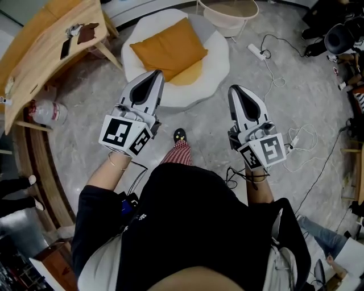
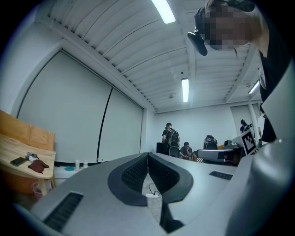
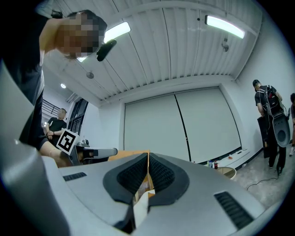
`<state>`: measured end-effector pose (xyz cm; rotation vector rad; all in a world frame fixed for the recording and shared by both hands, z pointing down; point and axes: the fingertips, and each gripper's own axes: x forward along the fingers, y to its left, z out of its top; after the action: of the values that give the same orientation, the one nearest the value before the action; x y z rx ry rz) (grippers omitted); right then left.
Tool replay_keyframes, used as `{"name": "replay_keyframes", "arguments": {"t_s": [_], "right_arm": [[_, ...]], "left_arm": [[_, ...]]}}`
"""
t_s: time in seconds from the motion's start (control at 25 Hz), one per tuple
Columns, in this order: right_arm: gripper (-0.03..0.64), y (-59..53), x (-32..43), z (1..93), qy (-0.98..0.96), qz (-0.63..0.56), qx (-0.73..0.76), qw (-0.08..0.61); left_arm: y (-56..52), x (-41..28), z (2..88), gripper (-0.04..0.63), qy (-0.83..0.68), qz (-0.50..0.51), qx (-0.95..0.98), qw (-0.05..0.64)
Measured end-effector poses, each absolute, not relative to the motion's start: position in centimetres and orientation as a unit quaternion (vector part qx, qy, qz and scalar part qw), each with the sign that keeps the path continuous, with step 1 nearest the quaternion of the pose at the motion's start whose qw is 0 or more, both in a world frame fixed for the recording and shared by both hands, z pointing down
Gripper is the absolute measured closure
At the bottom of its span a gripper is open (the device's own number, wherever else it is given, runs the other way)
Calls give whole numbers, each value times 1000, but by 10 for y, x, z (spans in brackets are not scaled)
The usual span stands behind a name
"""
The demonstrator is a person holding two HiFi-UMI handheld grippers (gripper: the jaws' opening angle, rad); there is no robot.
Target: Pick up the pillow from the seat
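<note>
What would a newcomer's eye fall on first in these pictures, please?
The orange pillow stands out most, lying on the white round seat at the top middle of the head view. Below it, the left hand-held gripper and the right hand-held gripper point toward the seat, both shut, empty and apart from the pillow.

Bright, even light everywhere. Head view: the pale floor [image 1: 284,96] is flatly lit, its shadows soft and faint, and the frame bends and darkens towards the corners, darkest at seven o'clock. Left gripper view: a ceiling strip light [image 2: 163,10] blazes at twelve o'clock, blown white; a black vignette rings the picture, and the left gripper [image 2: 148,156], close to the lens, looks soft. Right gripper view: a second strip light [image 3: 224,26] glares at one o'clock, with the same dark ring and the right gripper [image 3: 148,156] blurred up close.
</note>
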<state>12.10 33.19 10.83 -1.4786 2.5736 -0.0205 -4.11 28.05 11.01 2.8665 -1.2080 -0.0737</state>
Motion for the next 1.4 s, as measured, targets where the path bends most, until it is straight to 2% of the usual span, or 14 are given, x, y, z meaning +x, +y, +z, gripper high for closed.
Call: {"name": "replay_keyframes", "arguments": {"t_s": [0.96, 1.4], "right_arm": [[595, 200, 96, 103, 874, -4, -480, 76], [595, 137, 71, 108, 879, -8, -472, 71]], "left_arm": [[154, -63, 110, 586, -398, -29, 917, 23], [97, -95, 117, 586, -415, -27, 909, 23]]}}
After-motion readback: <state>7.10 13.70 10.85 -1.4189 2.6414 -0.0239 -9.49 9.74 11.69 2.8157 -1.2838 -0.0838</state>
